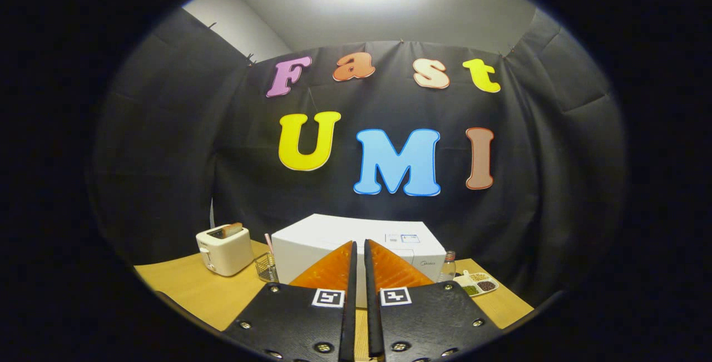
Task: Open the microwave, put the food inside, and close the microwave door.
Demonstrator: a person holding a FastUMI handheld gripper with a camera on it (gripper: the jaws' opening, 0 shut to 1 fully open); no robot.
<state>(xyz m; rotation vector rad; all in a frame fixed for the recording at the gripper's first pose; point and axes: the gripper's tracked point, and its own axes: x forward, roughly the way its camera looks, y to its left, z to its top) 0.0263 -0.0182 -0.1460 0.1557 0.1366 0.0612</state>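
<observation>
Gripper view: the gripper (359, 251) has its fingers pressed together on nothing, aimed at the microwave (356, 239) on the table (183, 289), between toaster (224, 249) and snack tray (478, 284). Pressed together, they could skid off the door edge (no handle is discernible). The microwave is a white box, door seemingly closed.

microwave (334, 237): smooth white casing, faint sheen
toaster (224, 249): glossy cream plastic
table (194, 289): pale wood grain, matt
basket (266, 267): thin metal wire
bottle (448, 266): clear plastic
booth wall: black cloth, creased, matt
</observation>
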